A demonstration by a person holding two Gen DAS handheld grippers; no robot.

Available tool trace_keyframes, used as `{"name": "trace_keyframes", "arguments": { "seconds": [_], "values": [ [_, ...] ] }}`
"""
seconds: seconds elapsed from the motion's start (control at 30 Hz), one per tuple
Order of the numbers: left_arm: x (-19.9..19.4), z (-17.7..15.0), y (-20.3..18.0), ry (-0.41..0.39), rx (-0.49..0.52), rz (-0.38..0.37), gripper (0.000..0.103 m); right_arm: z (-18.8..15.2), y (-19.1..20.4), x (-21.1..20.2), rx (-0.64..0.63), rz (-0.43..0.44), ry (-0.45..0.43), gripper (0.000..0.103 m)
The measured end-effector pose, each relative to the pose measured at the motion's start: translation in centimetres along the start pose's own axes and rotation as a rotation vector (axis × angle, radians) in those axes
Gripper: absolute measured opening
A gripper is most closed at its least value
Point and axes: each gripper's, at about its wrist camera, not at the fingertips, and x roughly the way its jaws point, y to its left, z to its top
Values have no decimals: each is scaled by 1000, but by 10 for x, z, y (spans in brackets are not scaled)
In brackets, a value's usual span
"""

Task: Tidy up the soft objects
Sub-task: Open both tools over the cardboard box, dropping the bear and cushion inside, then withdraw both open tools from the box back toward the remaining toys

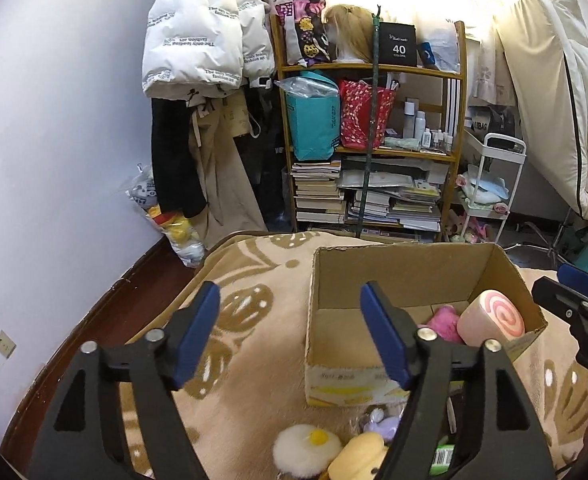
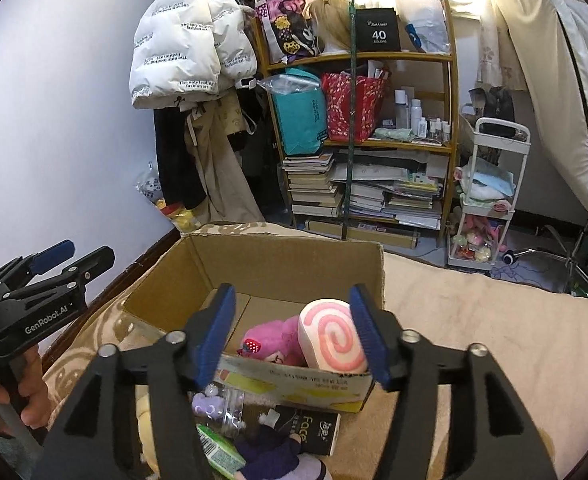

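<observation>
An open cardboard box [image 1: 414, 272] [image 2: 270, 256] stands on a beige patterned blanket [image 1: 254, 320]. Inside lie a pink swirl roll cushion [image 1: 494, 316] [image 2: 334, 336] and a pink plush [image 1: 446, 322] [image 2: 272, 340]. In front of the box lie a fried-egg plush [image 1: 306, 448], a yellow plush [image 1: 358, 458], a small purple toy in clear wrap [image 1: 382, 424] [image 2: 214, 406] and a purple plush [image 2: 278, 460]. My left gripper [image 1: 290, 332] is open and empty above the box's left front corner. My right gripper [image 2: 292, 330] is open and empty above the box's front edge.
A black "Face" package [image 2: 306, 428] and a green packet [image 2: 218, 452] lie among the toys. Beyond the bed stand a cluttered wooden shelf [image 1: 374, 120], hanging coats [image 1: 198, 40] and a white cart [image 2: 490, 196]. The right gripper shows at the left wrist view's right edge [image 1: 574, 296].
</observation>
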Motion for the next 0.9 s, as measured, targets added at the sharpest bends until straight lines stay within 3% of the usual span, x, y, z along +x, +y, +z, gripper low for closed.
{"name": "trace_keyframes", "arguments": {
  "seconds": [0.1, 0.27, 0.9],
  "values": [
    [-11, -2, 4, 0, -8, 7, 89, -2, 1, -11, 7, -6, -8, 87],
    [-31, -8, 5, 7, 30, 2, 98, -5, -2, -30, 27, -12, -14, 103],
    [-77, -51, 3, 132, 58, 41, 100, -31, 8, -77, 41, -33, 16, 103]
  ]
}}
